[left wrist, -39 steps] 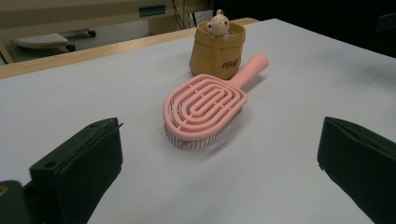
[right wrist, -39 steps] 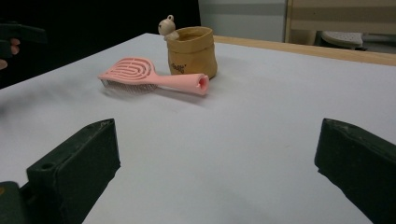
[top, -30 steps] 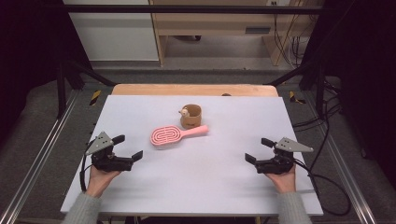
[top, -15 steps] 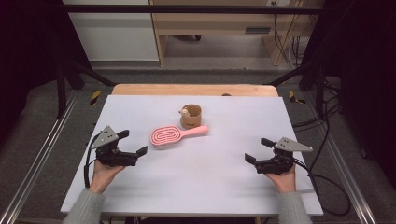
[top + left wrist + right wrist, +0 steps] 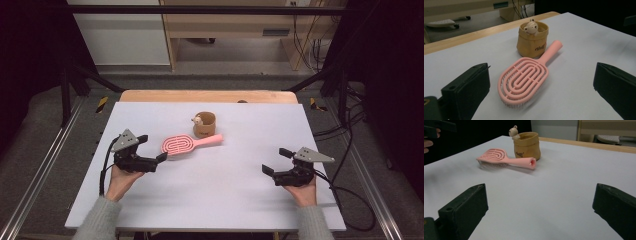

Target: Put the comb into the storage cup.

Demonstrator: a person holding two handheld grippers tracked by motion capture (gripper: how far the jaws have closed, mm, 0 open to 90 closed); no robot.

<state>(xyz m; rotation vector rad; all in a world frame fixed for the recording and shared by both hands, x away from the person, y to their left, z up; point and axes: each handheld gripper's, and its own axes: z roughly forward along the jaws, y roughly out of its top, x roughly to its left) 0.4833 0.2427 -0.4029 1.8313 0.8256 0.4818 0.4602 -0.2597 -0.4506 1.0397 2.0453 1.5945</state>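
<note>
We hold the left gripper wide open and empty just beside the pink hairbrush; our right gripper rests open, well apart.

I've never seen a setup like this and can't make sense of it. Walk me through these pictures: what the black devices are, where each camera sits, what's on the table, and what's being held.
There is no robot arm here. A person holds a hand-held pair of tongs in each hand: the left tongs and the right tongs, both seen from a camera above the table. The other two pictures come from small cameras riding on the tongs themselves; the black blocks at their bottom corners are the jaws.

On the white table lie a pink hairbrush, bristles down, and just behind it a small tan pouch-like cup with a little bear figure on its rim.

Nothing is held. Both tongs are open. The left tongs are close to the brush's head, which lies ahead between the jaws in the left gripper view; the right tongs rest farther away.
</note>
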